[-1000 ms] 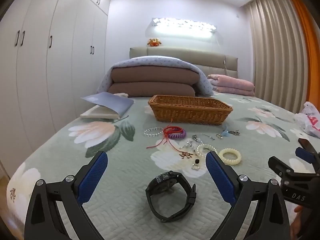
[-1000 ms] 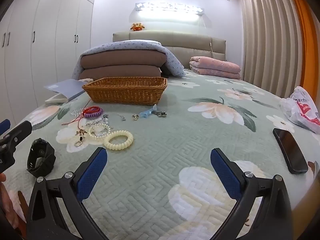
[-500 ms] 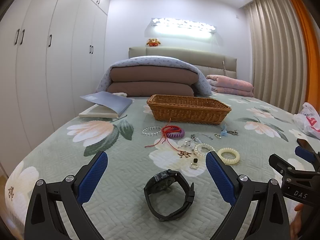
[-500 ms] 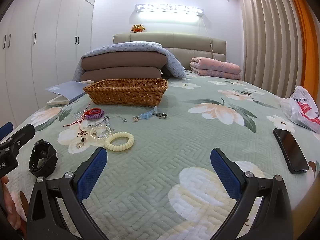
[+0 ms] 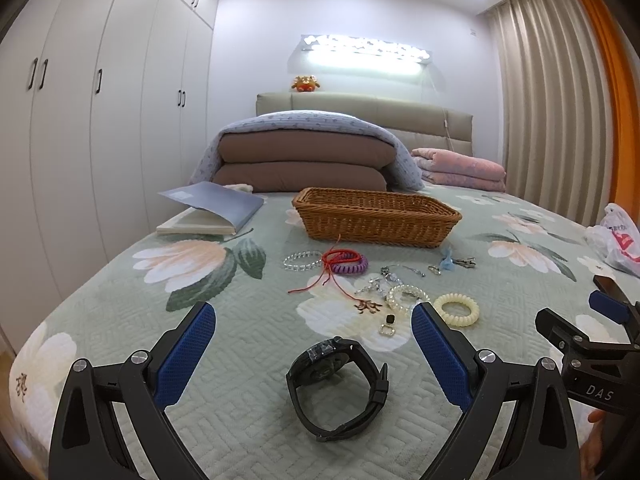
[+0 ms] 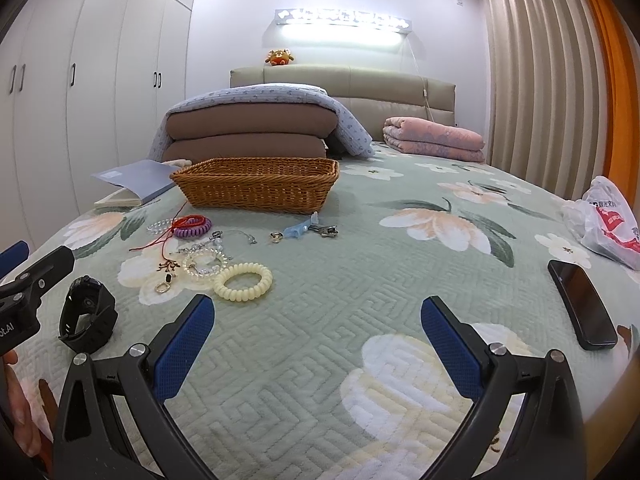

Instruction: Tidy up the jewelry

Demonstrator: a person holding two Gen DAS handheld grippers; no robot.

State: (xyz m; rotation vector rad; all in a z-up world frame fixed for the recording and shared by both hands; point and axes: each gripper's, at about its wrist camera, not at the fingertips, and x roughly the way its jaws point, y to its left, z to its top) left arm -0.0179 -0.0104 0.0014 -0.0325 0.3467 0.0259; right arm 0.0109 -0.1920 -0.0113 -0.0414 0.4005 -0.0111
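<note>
My left gripper (image 5: 312, 344) has eased back slightly, spread wide over the black watch (image 5: 338, 382); right gripper (image 6: 316, 338) spread, empty. Nothing visibly moved into the wicker basket (image 5: 376, 216); all jewelry remains on the bed (image 6: 360, 300).

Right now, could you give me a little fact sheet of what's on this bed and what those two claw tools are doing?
setting: bed with floral quilt
container: wicker basket, contents not visible
nearest item: black wristwatch, between the left gripper's open fingers
loose jewelry: cream spiral hair tie, purple spiral hair tie, red cord bracelet, clear bead bracelet
left gripper: open, empty
right gripper: open, empty
aside: smartphone
</note>
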